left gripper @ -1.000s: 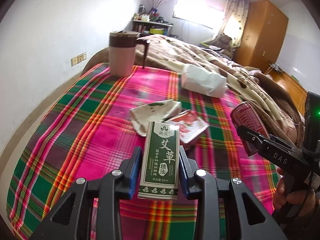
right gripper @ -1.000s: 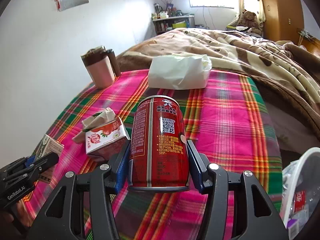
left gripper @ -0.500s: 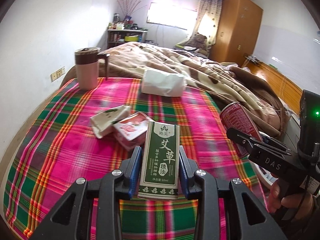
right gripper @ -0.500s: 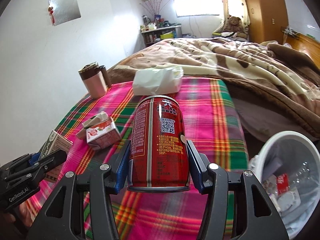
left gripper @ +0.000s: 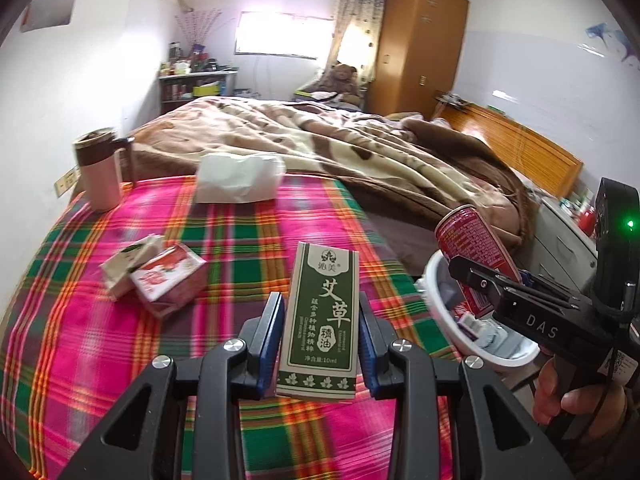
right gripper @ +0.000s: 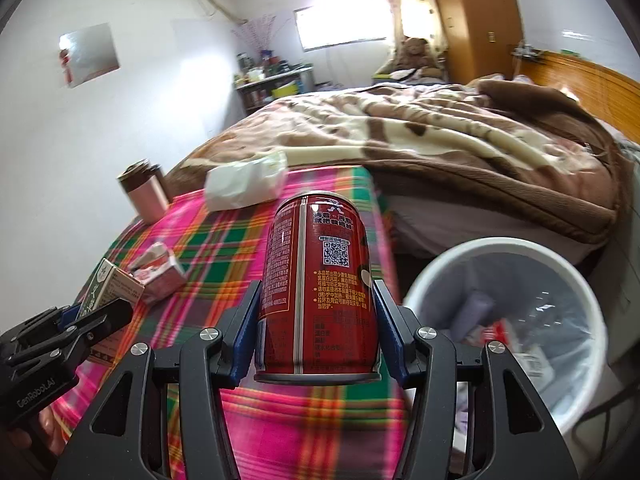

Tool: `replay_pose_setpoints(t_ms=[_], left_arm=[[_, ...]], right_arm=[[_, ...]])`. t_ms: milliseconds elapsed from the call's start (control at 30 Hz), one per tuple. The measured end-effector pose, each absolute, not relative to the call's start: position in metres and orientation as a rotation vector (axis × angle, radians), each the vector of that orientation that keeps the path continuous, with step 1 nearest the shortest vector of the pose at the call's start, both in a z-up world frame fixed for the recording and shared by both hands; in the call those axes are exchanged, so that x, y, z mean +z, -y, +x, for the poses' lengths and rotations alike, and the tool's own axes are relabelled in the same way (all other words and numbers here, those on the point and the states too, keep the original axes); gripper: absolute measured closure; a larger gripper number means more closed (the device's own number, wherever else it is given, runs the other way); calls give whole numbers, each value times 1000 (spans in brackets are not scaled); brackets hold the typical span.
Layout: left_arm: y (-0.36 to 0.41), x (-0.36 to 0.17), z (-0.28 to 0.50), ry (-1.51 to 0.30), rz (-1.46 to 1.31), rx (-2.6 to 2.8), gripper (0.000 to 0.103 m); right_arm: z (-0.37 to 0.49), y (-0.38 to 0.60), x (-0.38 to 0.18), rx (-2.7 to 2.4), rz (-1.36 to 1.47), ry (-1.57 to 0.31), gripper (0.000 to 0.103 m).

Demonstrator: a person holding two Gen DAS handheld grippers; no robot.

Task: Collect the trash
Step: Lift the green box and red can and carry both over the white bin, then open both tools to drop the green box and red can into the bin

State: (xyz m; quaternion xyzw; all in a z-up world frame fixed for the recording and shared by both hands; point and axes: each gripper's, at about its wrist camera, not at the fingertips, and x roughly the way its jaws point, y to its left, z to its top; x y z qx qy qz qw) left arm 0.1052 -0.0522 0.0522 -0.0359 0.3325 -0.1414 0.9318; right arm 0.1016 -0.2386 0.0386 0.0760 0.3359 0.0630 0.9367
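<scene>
My left gripper (left gripper: 320,344) is shut on a green and white carton box (left gripper: 322,320) and holds it upright above the plaid blanket. My right gripper (right gripper: 318,334) is shut on a red drink can (right gripper: 318,292), held upright beside the white trash bin (right gripper: 448,268). In the left wrist view the can (left gripper: 476,248) hangs over the bin's rim (left gripper: 432,292). The bin holds several pieces of trash. A red and white crumpled carton (left gripper: 168,280) and a pale wrapper (left gripper: 128,264) lie on the blanket.
A pink mug with a brown lid (left gripper: 100,172) and a white plastic bag (left gripper: 240,178) rest at the far end of the plaid blanket (left gripper: 240,240). A brown quilt (left gripper: 360,152) covers the bed behind. A wooden wardrobe (left gripper: 420,44) stands at the back.
Both grippers have swung right with their loads. The bin has come into full view under the right gripper, and the can now sits over its rim.
</scene>
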Motion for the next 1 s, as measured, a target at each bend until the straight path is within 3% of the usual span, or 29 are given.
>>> replay_pose_setpoints(t_ms=[1000], left_arm=[[207, 46, 131, -739, 43, -605, 67]], right_arm=[[76, 351, 24, -189, 241, -711, 49]])
